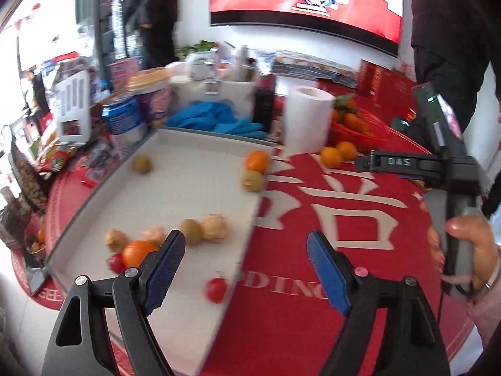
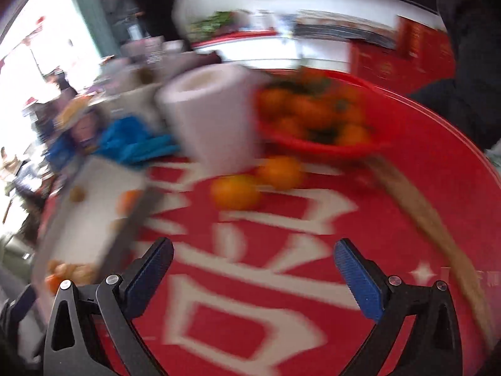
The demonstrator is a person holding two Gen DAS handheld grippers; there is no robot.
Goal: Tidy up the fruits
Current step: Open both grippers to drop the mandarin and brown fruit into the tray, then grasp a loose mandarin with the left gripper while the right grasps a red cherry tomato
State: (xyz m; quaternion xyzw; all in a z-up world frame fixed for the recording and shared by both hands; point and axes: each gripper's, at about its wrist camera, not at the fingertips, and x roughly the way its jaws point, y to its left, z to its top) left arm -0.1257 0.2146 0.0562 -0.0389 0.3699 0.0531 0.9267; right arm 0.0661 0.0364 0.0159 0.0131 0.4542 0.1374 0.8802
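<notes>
Left wrist view gives me a white tray (image 1: 175, 188) of scattered fruit (image 1: 194, 230) at left, a red tablecloth (image 1: 313, 313) and a basket of oranges (image 2: 313, 119) at right. My left gripper (image 1: 245, 250) and right gripper (image 2: 253, 258) both gape wide, holding nothing. Right view is badly blurred.

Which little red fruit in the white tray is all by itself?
The red fruit near the tray's right edge lies alone. The other red one touches an orange in the pile.
</notes>
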